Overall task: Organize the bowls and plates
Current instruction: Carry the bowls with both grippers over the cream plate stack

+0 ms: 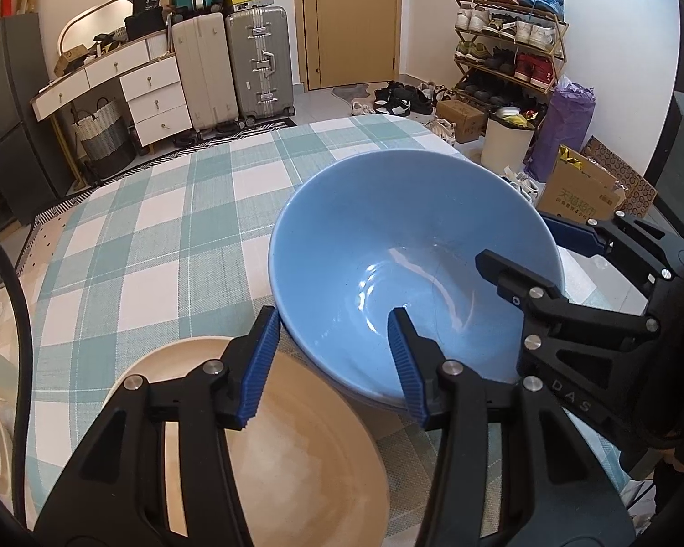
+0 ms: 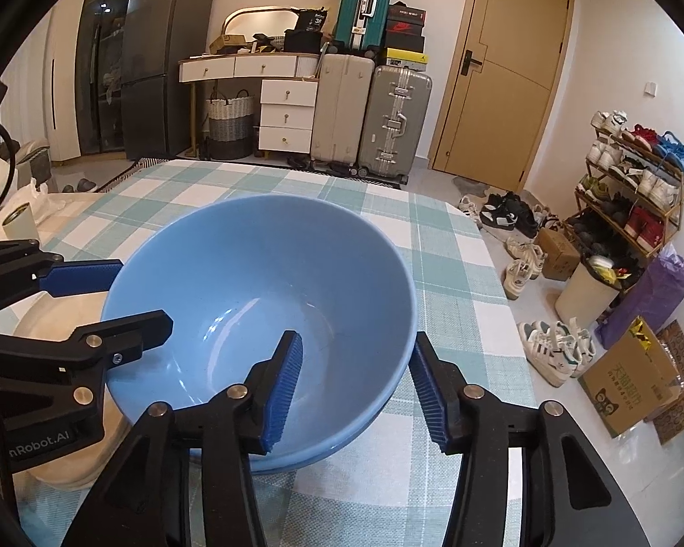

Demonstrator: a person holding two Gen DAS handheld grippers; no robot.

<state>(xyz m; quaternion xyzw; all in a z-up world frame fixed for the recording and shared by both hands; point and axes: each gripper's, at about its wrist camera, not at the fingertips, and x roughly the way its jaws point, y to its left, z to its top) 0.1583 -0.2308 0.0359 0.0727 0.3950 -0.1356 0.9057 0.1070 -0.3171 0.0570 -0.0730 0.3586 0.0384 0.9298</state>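
Blue bowl (image 1: 415, 269): upright, mouth up, round with no long axis; stands on the checked tablecloth (image 1: 159, 237), near edge overlapping a beige plate (image 1: 305, 456).

Left gripper (image 1: 333, 364): jaws apart, straddling the bowl's near rim, one pad inside, one outside; contact with the wall unclear.

Right gripper (image 2: 360, 387): jaws apart, straddling the opposite rim likewise, not visibly pressing.

Hidden: bowl's base and underside; plate partly covered by bowl and gripper arms.
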